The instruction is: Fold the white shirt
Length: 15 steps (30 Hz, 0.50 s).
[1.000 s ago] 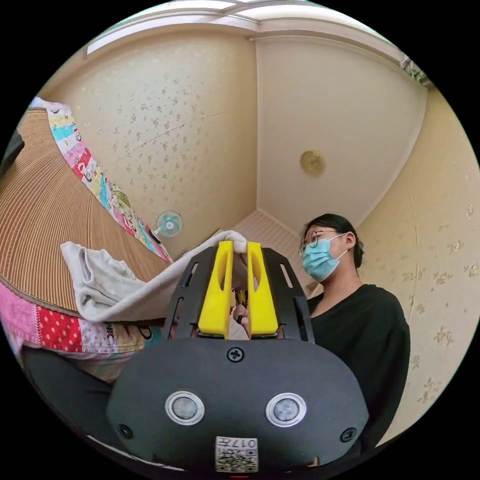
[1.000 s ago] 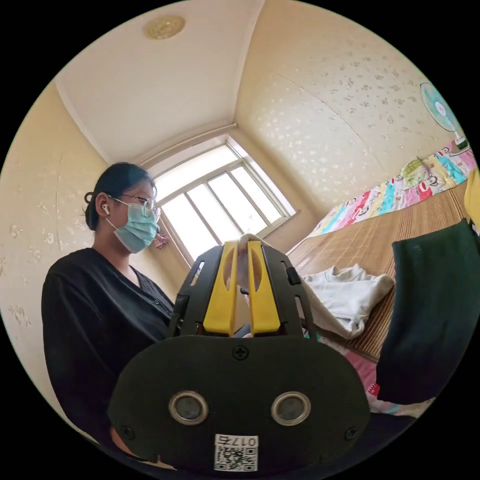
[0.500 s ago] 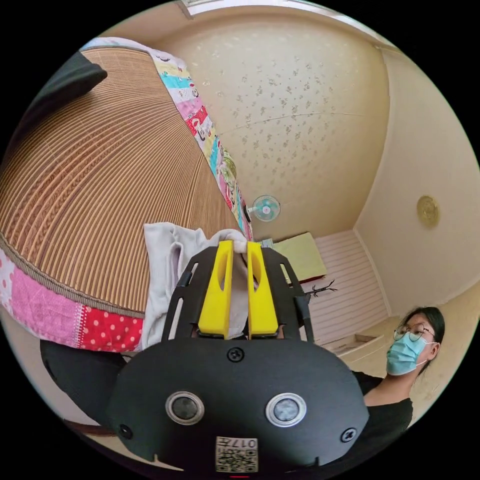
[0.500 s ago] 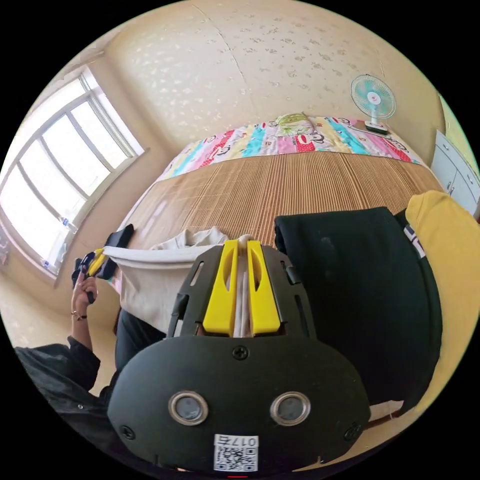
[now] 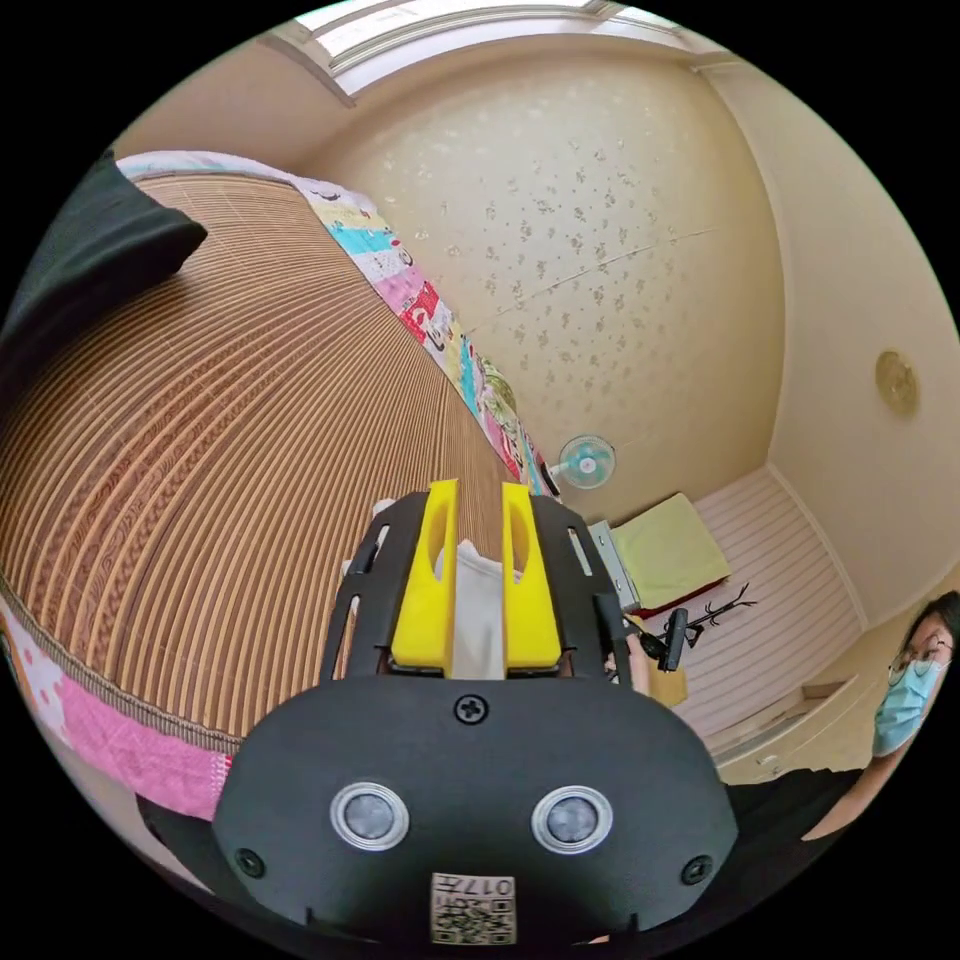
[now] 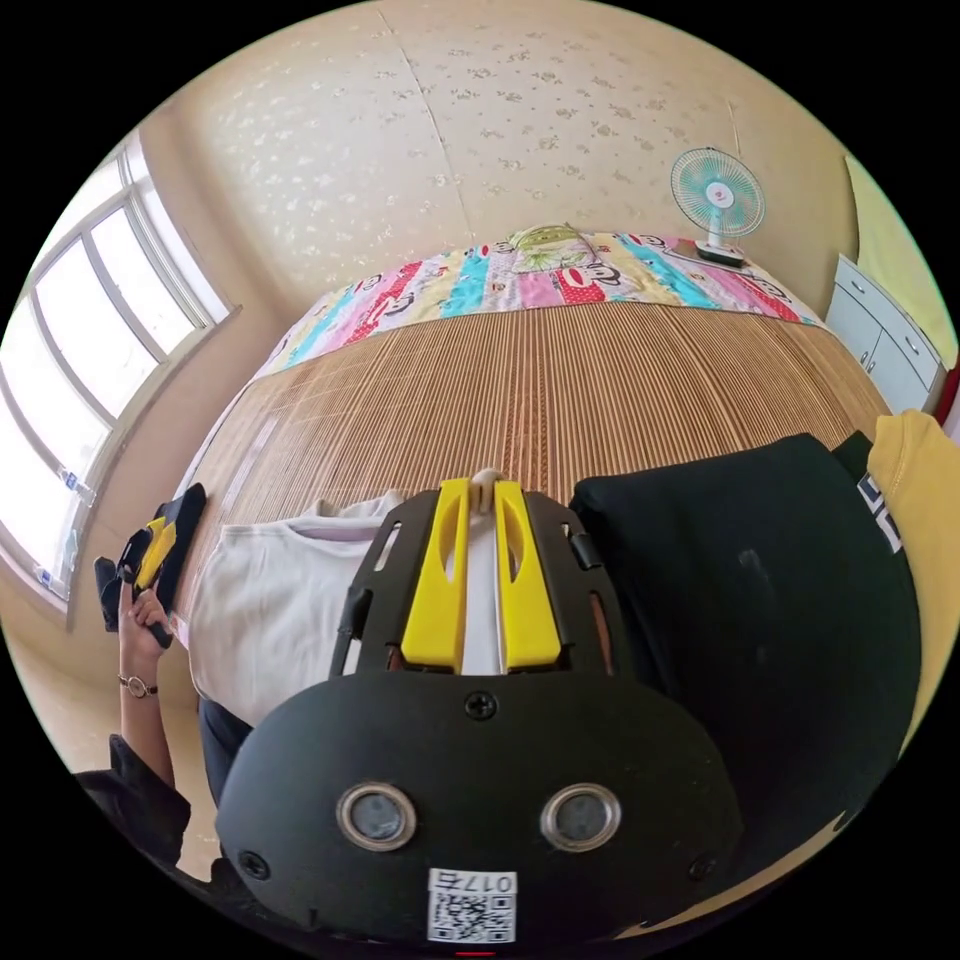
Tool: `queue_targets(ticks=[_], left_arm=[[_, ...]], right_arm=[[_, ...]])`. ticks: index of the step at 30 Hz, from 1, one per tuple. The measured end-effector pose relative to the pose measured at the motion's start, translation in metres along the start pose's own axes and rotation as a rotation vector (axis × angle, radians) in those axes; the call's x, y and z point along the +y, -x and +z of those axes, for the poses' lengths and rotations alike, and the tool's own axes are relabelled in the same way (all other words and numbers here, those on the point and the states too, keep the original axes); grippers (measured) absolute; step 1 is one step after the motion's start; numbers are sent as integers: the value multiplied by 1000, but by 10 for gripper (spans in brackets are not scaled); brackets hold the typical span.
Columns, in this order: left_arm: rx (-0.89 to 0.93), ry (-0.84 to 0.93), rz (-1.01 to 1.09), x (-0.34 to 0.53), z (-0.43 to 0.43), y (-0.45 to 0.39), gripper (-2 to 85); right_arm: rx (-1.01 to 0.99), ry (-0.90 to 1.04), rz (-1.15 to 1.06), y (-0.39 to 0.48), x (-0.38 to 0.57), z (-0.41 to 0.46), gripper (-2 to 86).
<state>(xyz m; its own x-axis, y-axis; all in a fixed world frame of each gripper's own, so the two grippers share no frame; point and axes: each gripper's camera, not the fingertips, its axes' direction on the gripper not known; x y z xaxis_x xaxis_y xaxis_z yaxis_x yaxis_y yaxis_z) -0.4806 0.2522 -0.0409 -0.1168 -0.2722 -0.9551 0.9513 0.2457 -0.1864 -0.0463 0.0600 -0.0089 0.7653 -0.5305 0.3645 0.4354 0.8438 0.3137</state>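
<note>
Viewing the right gripper view, I see my right gripper (image 6: 479,487) with its smooth yellow jaws drawn close, pinching a small nub of white cloth at the tips: the edge of the white shirt (image 6: 265,600). The shirt, soft matte knit with a ribbed neckband, lies flat on the bamboo mat (image 6: 520,390) and spreads toward 9 o'clock, its lower edge hanging over the mat's near border. At 3 o'clock, just beside the jaws, lies a folded black garment (image 6: 760,600), with a yellow garment (image 6: 920,480) beyond it. The mat is ribbed in fine parallel slats; a patchwork sheet (image 6: 560,275) borders it at 12 o'clock, and a round fan (image 6: 717,195) stands at 1 o'clock. At 9 o'clock a hand (image 6: 145,615) holds the left gripper (image 6: 158,535).

In the left gripper view, the left gripper's (image 5: 479,492) jaws stand apart; white shirt cloth (image 5: 478,610) lies between them, and I cannot tell whether they press on it. The mat (image 5: 220,450) fills 9 to 11 o'clock.
</note>
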Motion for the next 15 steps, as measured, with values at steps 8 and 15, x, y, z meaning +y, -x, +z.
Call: queue_targets(ticks=[8,15], left_arm=[[-21,182,128,79,14,-15,119],[-110,84,65,174,-16,1,206]], right_arm=[[-138,-75,55,-19,17,11,110],[-161,-71,-173,46,62,14,89]])
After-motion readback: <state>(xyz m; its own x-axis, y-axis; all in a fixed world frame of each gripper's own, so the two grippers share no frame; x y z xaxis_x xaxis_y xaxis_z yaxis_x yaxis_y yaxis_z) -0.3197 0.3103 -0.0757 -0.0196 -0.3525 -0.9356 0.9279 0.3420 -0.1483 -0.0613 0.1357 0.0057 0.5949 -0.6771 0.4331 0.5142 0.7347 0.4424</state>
